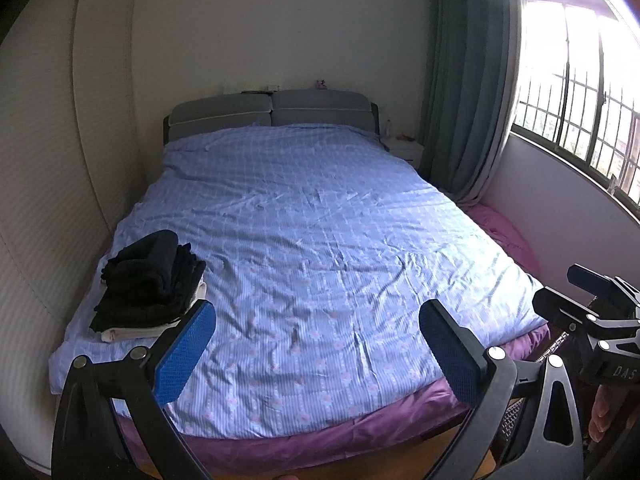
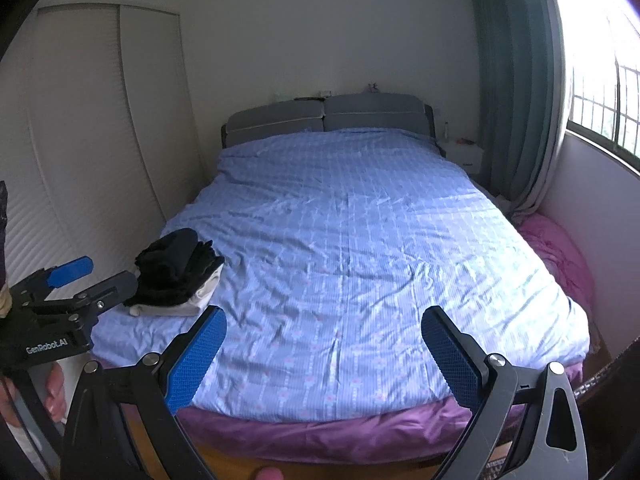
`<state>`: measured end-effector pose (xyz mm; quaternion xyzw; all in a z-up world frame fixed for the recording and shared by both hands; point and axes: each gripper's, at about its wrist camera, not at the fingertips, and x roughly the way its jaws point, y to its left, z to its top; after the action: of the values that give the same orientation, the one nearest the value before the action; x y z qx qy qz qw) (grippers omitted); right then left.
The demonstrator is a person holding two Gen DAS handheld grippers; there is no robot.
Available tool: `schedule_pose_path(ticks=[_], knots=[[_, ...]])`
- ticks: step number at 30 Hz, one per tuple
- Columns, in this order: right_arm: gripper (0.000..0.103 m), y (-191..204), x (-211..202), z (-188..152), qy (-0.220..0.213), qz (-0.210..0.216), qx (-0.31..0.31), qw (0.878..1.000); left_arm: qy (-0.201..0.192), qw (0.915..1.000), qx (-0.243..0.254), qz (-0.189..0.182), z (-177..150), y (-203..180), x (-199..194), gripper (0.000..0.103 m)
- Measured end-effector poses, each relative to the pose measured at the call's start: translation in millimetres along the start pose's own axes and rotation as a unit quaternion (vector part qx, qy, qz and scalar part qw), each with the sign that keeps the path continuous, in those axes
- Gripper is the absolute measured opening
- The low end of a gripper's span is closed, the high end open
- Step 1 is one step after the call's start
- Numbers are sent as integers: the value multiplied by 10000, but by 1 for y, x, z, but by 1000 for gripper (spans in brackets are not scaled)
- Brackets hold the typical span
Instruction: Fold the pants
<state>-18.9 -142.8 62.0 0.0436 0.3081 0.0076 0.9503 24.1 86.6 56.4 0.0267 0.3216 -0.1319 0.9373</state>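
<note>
A stack of folded clothes, black pieces (image 1: pixel 150 280) on top of a white piece (image 1: pixel 132 332), sits on the near left corner of the bed; it also shows in the right wrist view (image 2: pixel 176 274). No loose pants are in view. My left gripper (image 1: pixel 318 314) is open and empty, held off the foot of the bed. My right gripper (image 2: pixel 324 320) is open and empty beside it. The right gripper's body (image 1: pixel 600 312) shows at the right edge of the left wrist view; the left gripper's body (image 2: pixel 52 300) shows at the left of the right wrist view.
The bed has a blue checked cover (image 1: pixel 312 232) over a purple sheet (image 1: pixel 320 440). A grey headboard (image 1: pixel 272 114) stands at the far wall. A white wardrobe (image 1: pixel 60 160) lines the left. A curtain (image 1: pixel 468 80), window and pink bedding (image 1: pixel 504 236) are right.
</note>
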Motion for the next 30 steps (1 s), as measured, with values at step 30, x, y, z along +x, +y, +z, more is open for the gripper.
schedule_pose_path(ticks=[30], knots=[[99,-2,-6,-3,-23,-67,-22,10000,-75,9999,-149,44,-4,-1,-15,103]])
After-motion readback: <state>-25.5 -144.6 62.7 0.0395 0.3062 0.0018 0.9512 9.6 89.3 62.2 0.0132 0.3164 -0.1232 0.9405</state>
